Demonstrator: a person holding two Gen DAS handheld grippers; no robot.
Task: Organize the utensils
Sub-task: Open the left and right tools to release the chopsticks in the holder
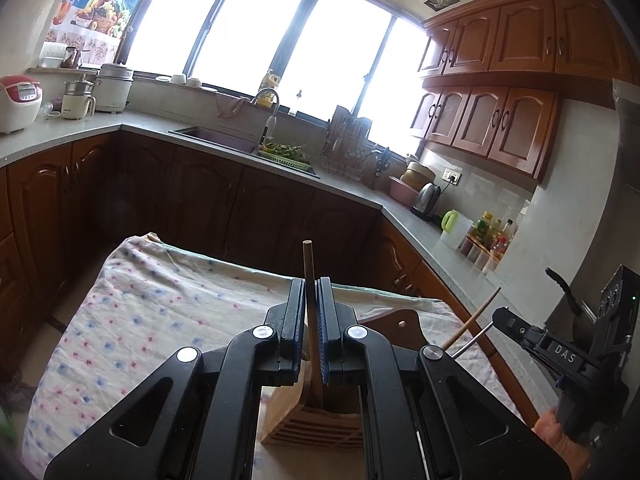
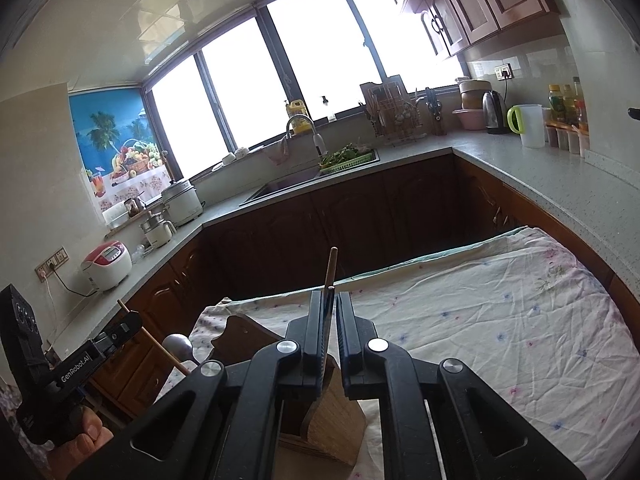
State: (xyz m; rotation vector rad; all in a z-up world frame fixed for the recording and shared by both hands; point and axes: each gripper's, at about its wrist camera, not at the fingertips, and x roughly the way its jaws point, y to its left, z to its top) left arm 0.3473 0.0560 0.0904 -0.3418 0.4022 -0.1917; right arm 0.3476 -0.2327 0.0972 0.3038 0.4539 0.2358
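Left gripper [image 1: 309,292] jaws clamp one chopstick [image 1: 310,276] over wooden holder [image 1: 316,420]; right gripper [image 2: 331,308] jaws slightly apart.

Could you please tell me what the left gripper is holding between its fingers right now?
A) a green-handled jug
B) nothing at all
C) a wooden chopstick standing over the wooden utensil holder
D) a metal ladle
C: in the left wrist view, the left gripper is closed on a thin wooden chopstick whose lower end reaches into the slatted wooden utensil holder on the floral cloth.
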